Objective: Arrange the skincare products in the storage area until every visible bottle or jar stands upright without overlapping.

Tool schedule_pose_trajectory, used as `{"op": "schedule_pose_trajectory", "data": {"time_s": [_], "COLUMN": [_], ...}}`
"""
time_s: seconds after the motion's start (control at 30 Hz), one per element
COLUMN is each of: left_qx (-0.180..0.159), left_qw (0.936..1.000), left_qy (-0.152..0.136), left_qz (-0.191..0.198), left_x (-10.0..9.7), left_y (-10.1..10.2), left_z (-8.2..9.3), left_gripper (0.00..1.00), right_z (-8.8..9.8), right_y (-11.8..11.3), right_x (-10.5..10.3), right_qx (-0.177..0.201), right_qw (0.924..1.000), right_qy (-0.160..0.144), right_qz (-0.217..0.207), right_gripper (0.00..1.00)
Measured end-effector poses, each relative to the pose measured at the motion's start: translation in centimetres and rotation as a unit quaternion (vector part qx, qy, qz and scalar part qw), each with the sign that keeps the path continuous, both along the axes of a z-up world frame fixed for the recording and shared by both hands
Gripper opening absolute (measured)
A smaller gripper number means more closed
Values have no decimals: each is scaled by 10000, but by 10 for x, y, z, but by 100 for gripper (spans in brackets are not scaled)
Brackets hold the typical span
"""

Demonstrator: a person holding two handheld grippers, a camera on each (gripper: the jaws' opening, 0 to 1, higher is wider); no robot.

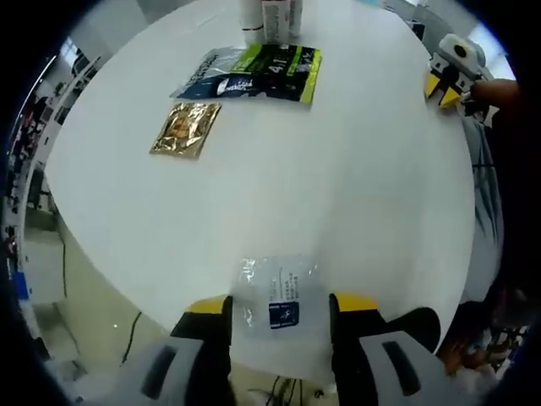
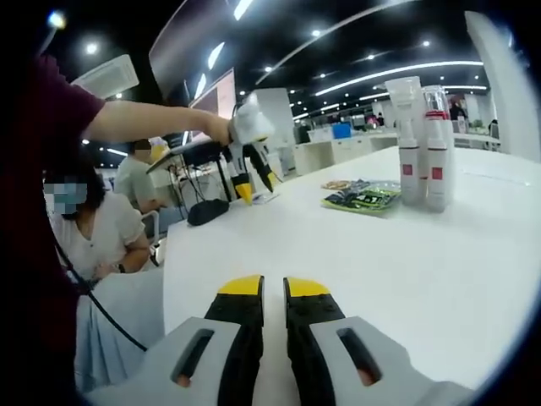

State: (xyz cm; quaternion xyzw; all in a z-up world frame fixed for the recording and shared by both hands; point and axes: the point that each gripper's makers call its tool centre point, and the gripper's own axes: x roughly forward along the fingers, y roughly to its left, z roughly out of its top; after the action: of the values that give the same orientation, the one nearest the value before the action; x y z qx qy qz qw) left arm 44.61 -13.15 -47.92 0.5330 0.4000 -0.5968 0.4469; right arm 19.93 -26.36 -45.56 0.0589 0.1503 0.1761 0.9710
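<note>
A clear sachet with a blue label (image 1: pixel 279 304) lies flat near the round white table's (image 1: pixel 338 194) front edge. My left gripper (image 1: pixel 282 306) is open, with one jaw on each side of the sachet. In the right gripper view, a hand holds the left gripper (image 2: pixel 252 179) tips-down over the table edge. Two white bottles with red labels (image 2: pixel 421 144) stand upright side by side at the far side, and their bases (image 1: pixel 270 21) appear in the left gripper view. My right gripper (image 2: pixel 273 292) is shut on nothing, low over the table, and appears at the table's right rim (image 1: pixel 448 83).
A green-black sachet (image 1: pixel 279 72), a grey-blue one (image 1: pixel 211 78) and a gold one (image 1: pixel 186 127) lie flat in front of the bottles. A seated person (image 2: pixel 93 228) and a black cable (image 2: pixel 101 313) are beyond the table edge. A dark object (image 2: pixel 207 211) sits near it.
</note>
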Motion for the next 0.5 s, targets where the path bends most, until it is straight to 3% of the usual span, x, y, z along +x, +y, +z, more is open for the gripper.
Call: {"op": "schedule_pose_trajectory", "data": {"time_s": [0.17,0.37,0.47,0.5], "left_qx": [-57,4,-240,-496], "left_qw": [10000,9998,9996,9984], "left_qy": [5,-105,-34,-71], "left_qz": [59,-172,-158,-260], "left_x": [0,-1,-3,-1], "left_y": [-1,-1,-13,-25], "left_z": [0,2,11,17], "left_gripper": [41,41,41,41], "right_z": [0,2,2,3], "right_y": [1,0,0,0], "right_x": [0,0,0,0], "right_qx": [-15,12,23,24], "right_qw": [10000,10000,10000,10000], "right_qy": [-8,-48,-67,-75], "right_qz": [29,10,10,5], "right_gripper": [8,7,7,7]}}
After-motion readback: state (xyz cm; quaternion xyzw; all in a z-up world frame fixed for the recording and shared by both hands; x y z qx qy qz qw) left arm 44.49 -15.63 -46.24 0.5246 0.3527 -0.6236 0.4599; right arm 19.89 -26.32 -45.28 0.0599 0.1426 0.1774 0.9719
